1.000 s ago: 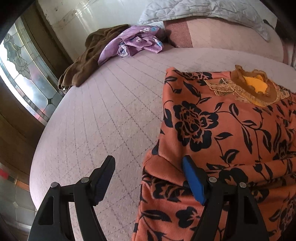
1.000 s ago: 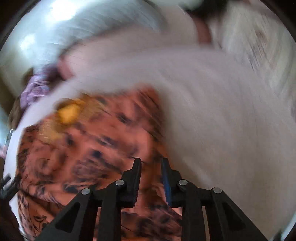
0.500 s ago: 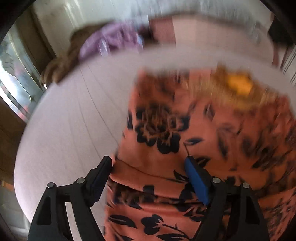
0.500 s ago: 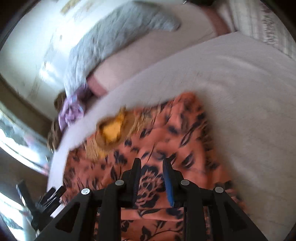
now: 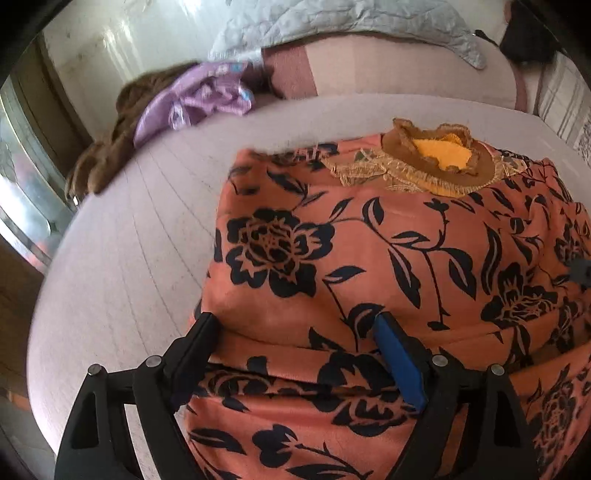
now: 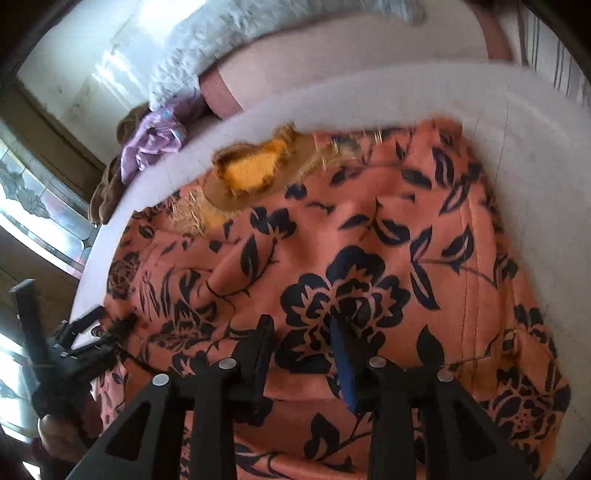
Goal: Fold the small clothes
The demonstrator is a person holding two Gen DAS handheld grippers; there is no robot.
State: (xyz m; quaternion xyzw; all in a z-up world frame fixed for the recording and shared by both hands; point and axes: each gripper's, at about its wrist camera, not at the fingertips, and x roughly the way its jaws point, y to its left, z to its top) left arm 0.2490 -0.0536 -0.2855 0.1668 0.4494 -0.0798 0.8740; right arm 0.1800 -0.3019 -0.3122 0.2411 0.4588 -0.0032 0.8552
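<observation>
An orange garment with black flowers (image 5: pixel 388 266) lies on the pale bed, its gold-trimmed neckline (image 5: pixel 439 151) at the far end. Its near part is folded over. My left gripper (image 5: pixel 295 328) is open, its fingers astride the folded left edge of the garment. In the right wrist view the same garment (image 6: pixel 332 240) fills the middle. My right gripper (image 6: pixel 301 325) is open a little and empty, just above the cloth. The left gripper also shows in the right wrist view (image 6: pixel 88 332), at the garment's left edge.
A brown cloth (image 5: pixel 110 147) and a purple garment (image 5: pixel 195 99) lie at the bed's far left. A grey quilt (image 5: pixel 332 22) and a pink bolster (image 5: pixel 388 70) lie along the back. A glass-panelled door (image 6: pixel 33 206) stands left of the bed.
The left gripper has moved right, from beside the garment to astride its folded edge. The right gripper has swung left over the garment and opened slightly.
</observation>
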